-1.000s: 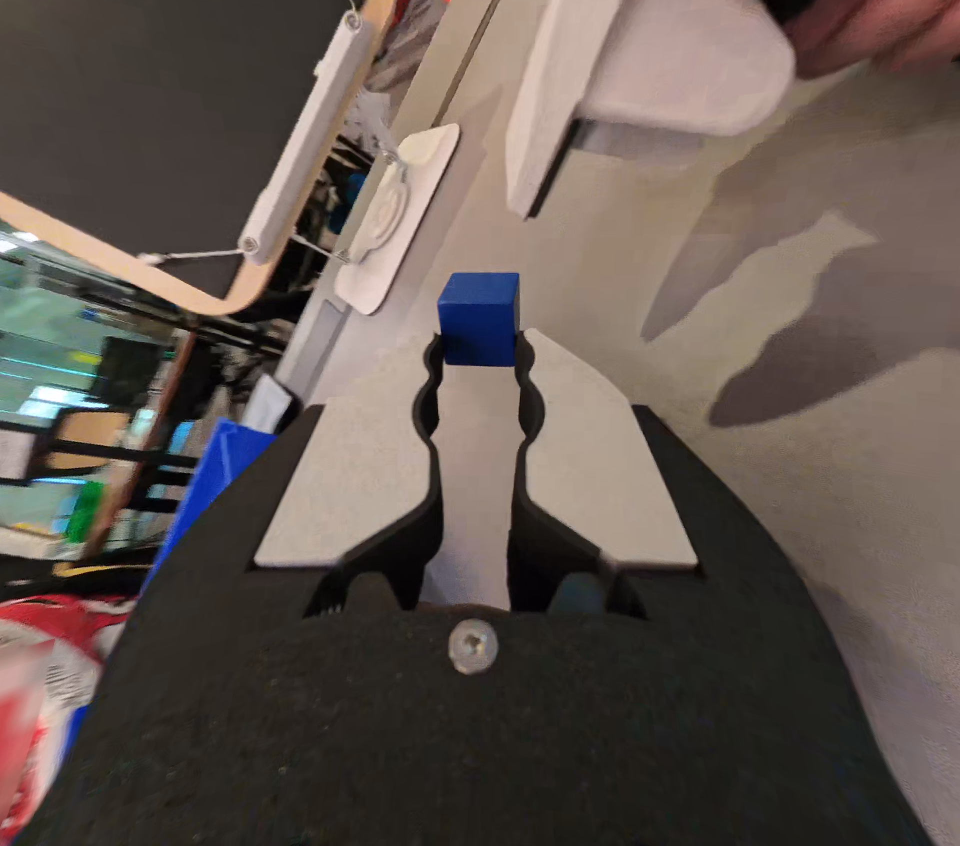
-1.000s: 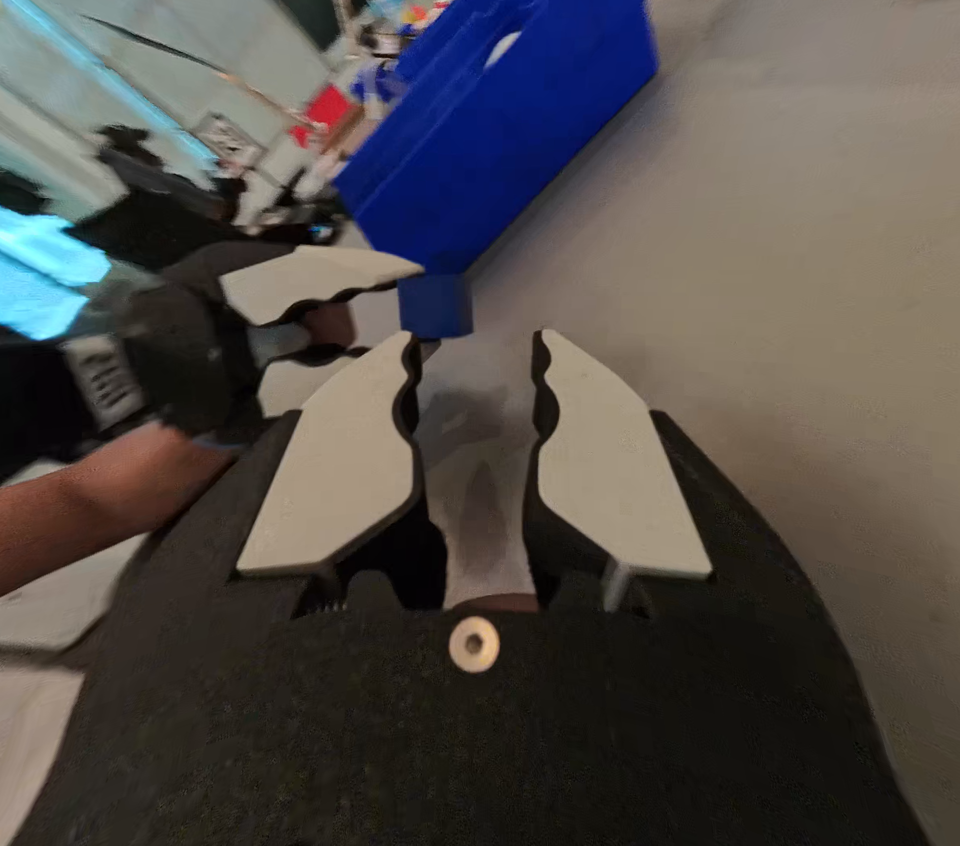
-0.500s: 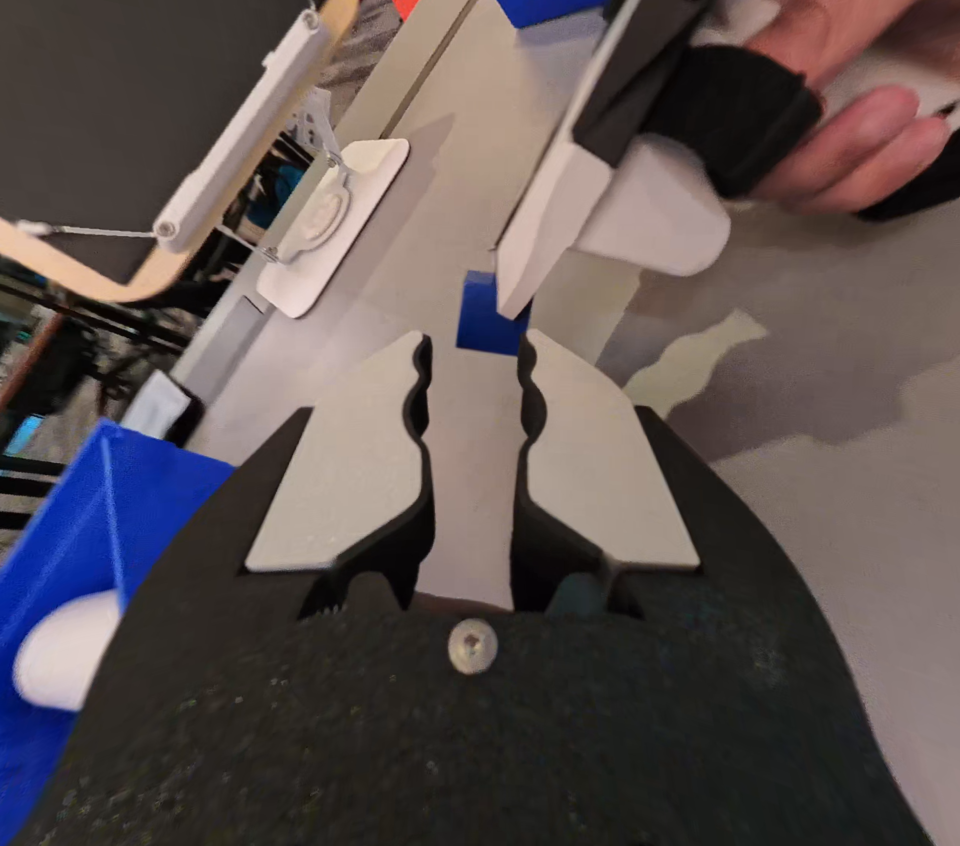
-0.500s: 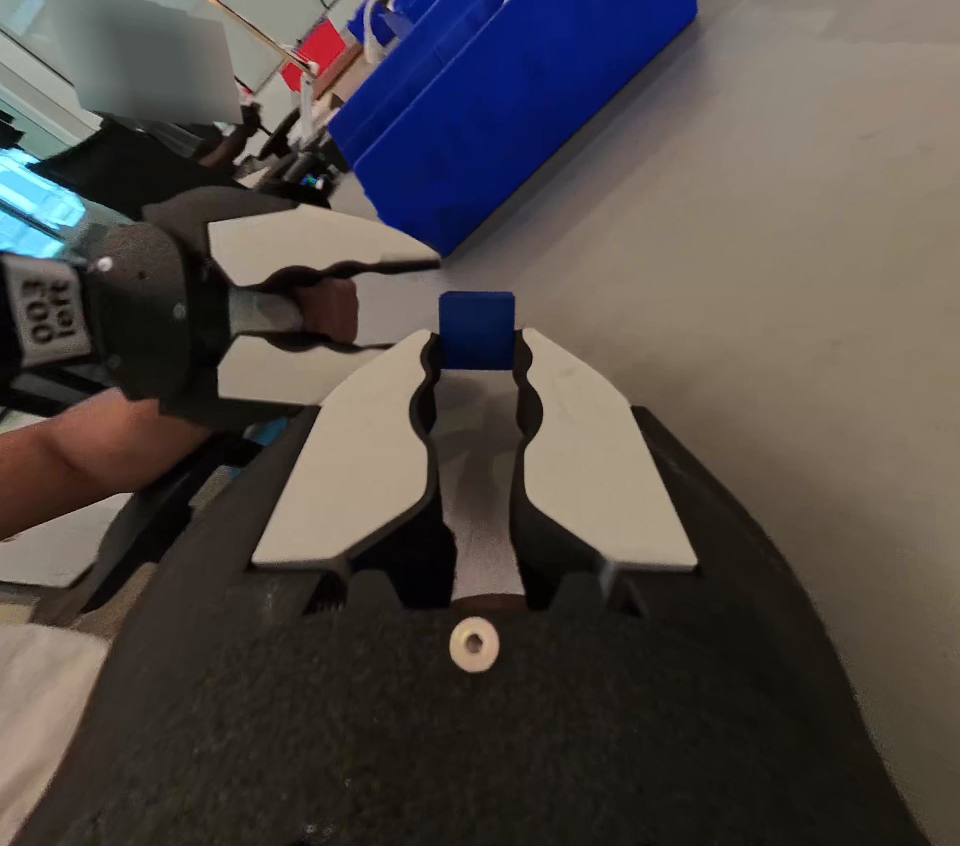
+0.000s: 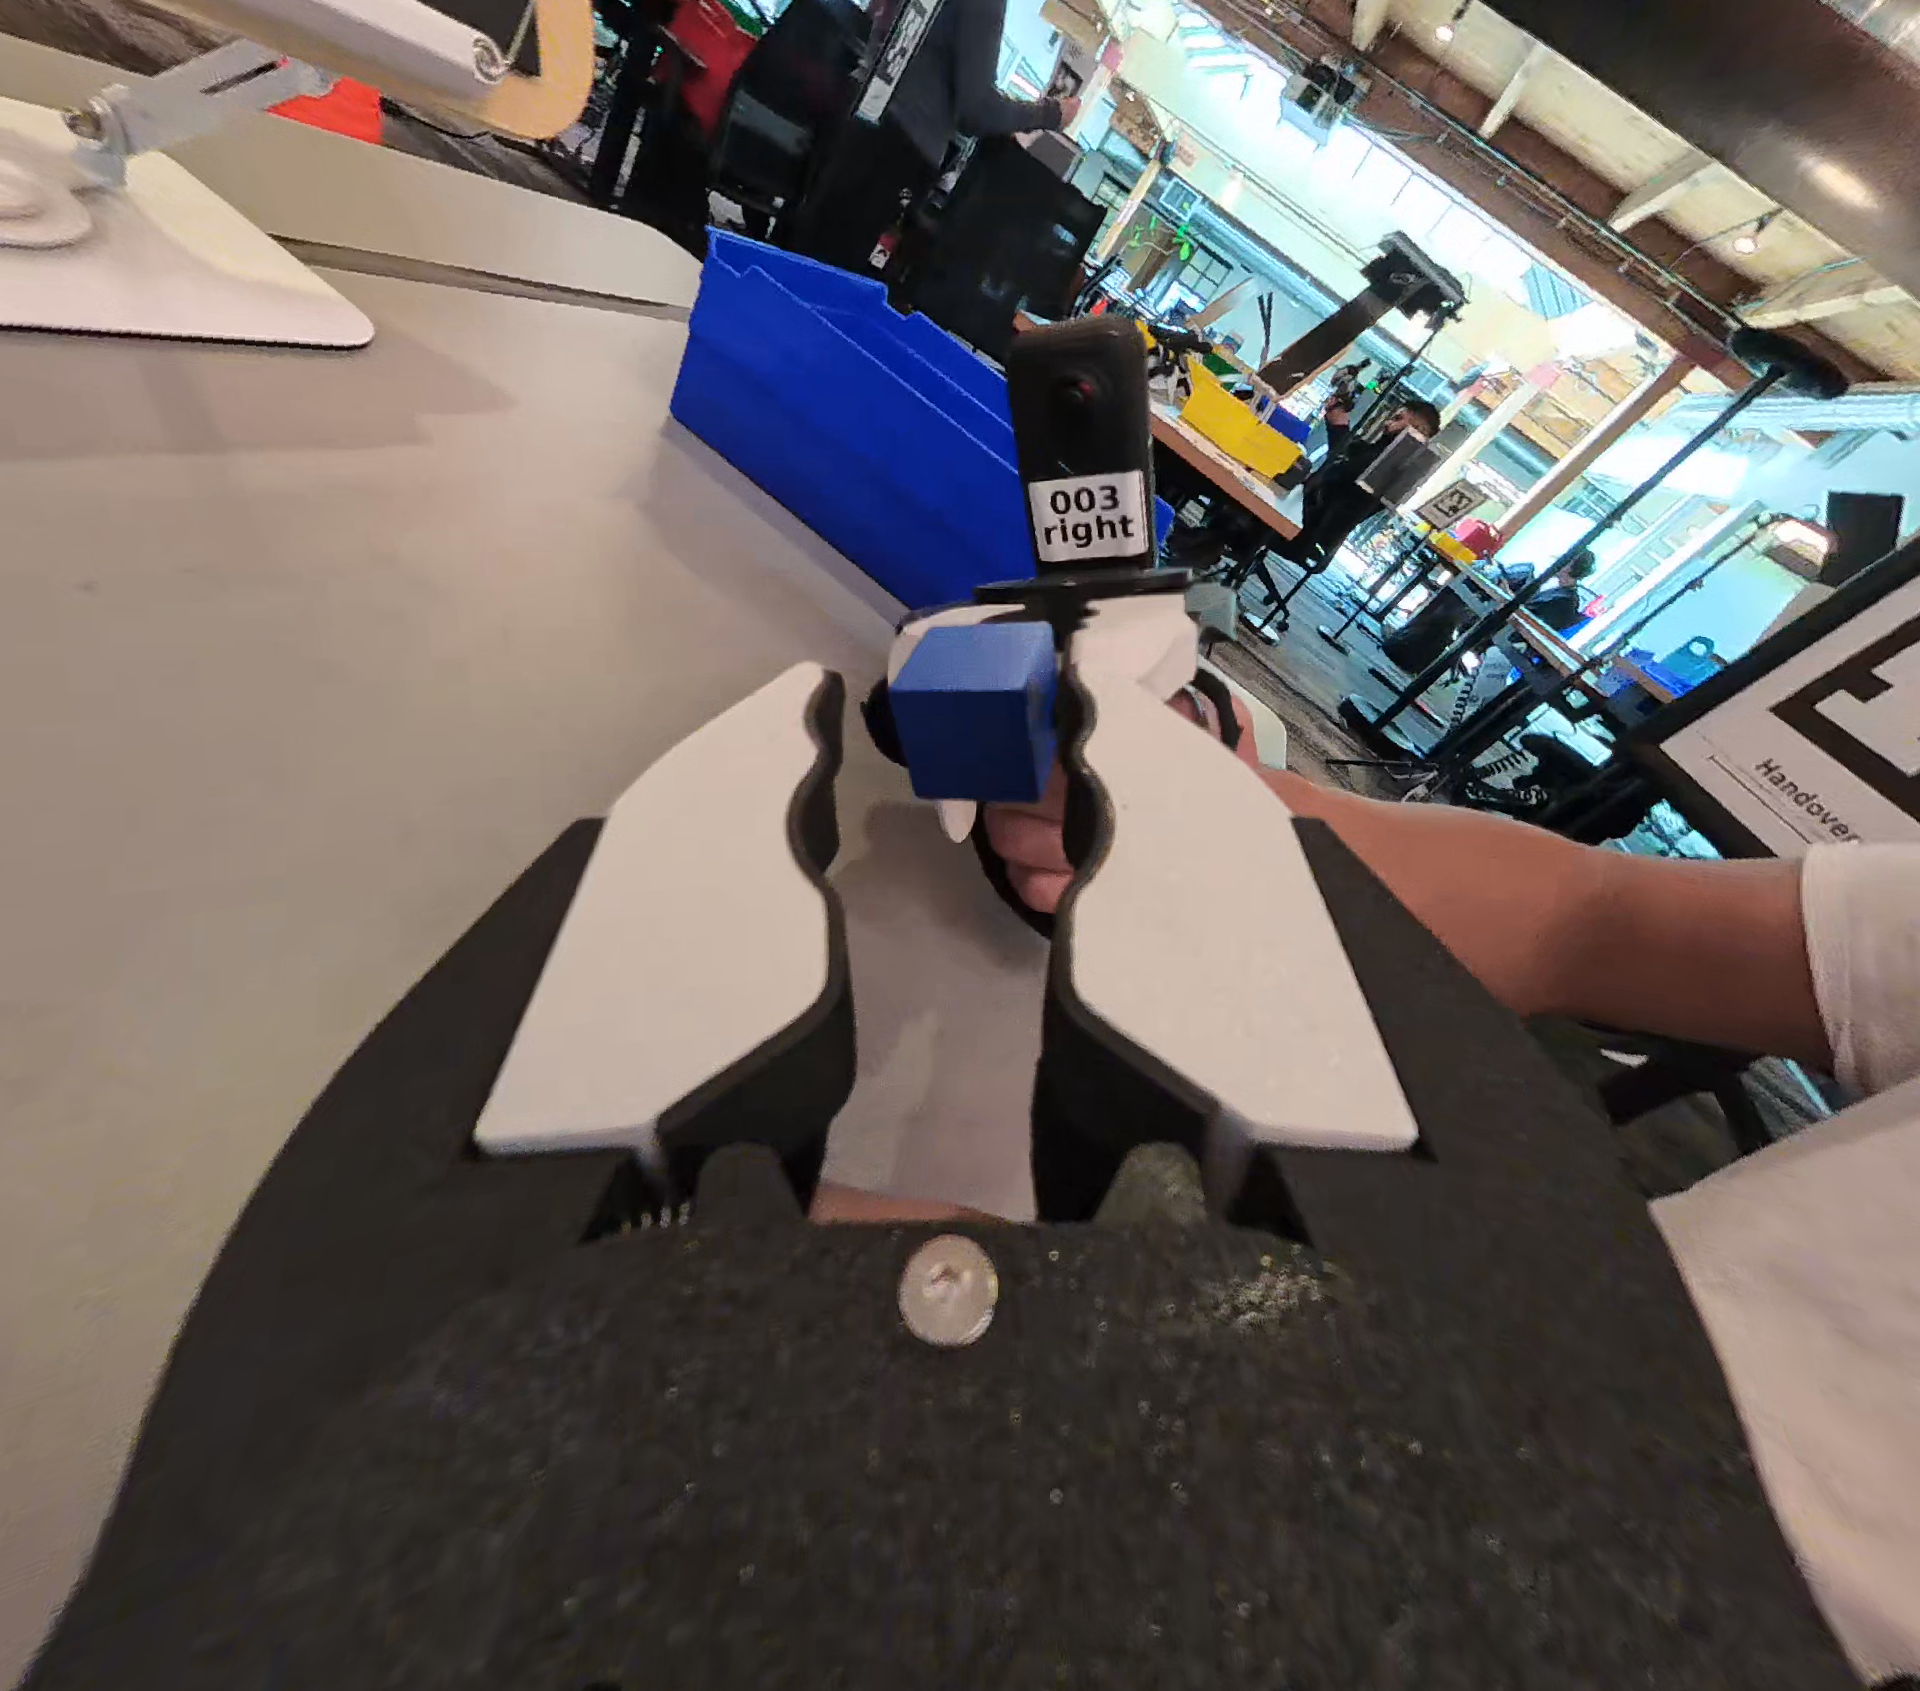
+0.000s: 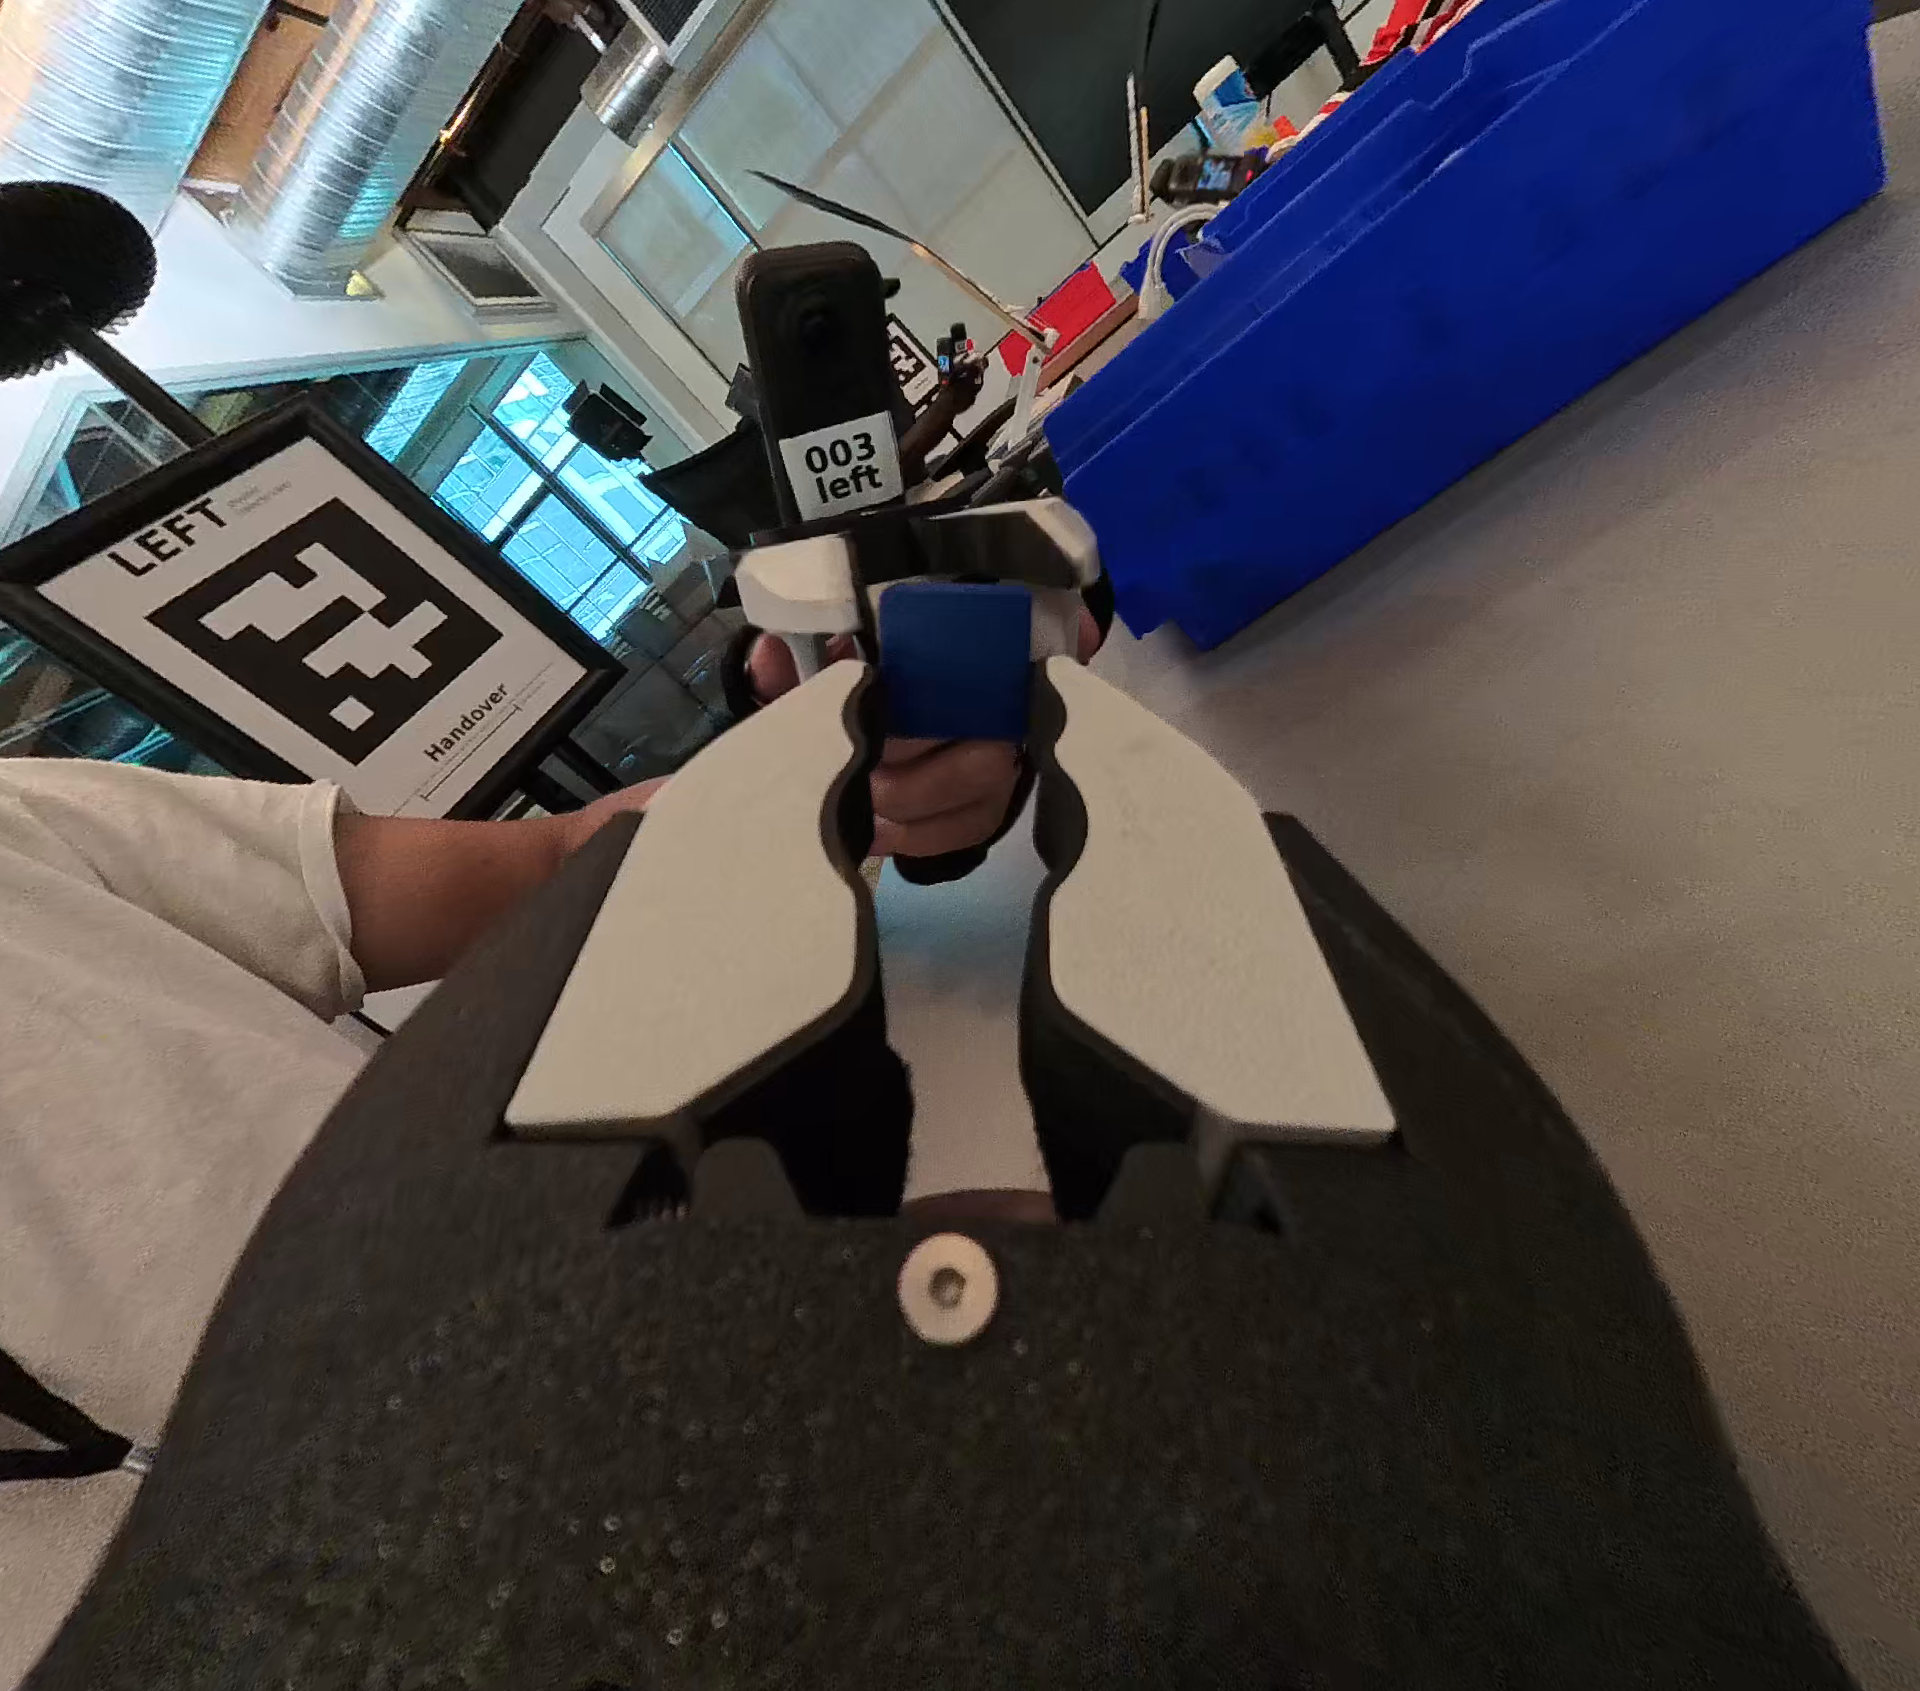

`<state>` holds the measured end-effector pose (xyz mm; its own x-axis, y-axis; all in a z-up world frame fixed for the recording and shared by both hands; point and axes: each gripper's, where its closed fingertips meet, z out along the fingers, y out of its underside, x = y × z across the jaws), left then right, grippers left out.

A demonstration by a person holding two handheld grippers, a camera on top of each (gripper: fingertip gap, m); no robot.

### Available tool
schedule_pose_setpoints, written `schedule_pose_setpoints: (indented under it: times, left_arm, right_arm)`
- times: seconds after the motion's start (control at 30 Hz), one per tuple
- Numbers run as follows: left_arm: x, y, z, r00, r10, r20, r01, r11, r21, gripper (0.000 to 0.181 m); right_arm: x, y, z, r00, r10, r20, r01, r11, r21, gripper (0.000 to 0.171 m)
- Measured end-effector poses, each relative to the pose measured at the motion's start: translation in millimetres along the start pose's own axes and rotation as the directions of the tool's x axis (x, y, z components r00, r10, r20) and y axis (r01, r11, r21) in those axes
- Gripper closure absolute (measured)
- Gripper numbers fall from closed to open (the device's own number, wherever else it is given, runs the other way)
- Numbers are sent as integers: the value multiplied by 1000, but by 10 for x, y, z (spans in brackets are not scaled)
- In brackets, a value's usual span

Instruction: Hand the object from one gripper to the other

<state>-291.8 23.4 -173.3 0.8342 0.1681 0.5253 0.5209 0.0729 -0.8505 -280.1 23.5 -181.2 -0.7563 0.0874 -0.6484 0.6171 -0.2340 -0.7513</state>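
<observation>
We hold our two grippers nose to nose above the grey table (image 5: 312, 602), the right gripper (image 6: 954, 711) clamped on the blue cube (image 6: 954, 662) at its tips, the left gripper (image 5: 954, 737) parted around it, cube against one finger.

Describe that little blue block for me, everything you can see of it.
The blue block is a small, plain cube, matte like plastic, with slightly rounded edges. It hangs above the grey table, pinched on two opposite sides by the right gripper. The left gripper faces it, open, a gap showing beside the block.
</observation>
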Motion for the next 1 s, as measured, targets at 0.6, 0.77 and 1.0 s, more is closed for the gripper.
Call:
schedule_pose_setpoints:
  times: [0.6,0.77,1.0]
  left_arm:
    - [-370,-118,-215,949,-314,17,309,940,148,154]
    - [-334,-71,-153,889,-457,-30,454,872,184,153]
    - [-51,-45,52,820,-551,-153,572,789,225,153]
  right_arm:
    - [441,73,-47,857,-363,-366,341,932,-125,121]
    - [312,-126,-24,517,-684,-514,698,685,-210,111]
    - [191,-206,29,173,-774,-609,809,464,-360,133]
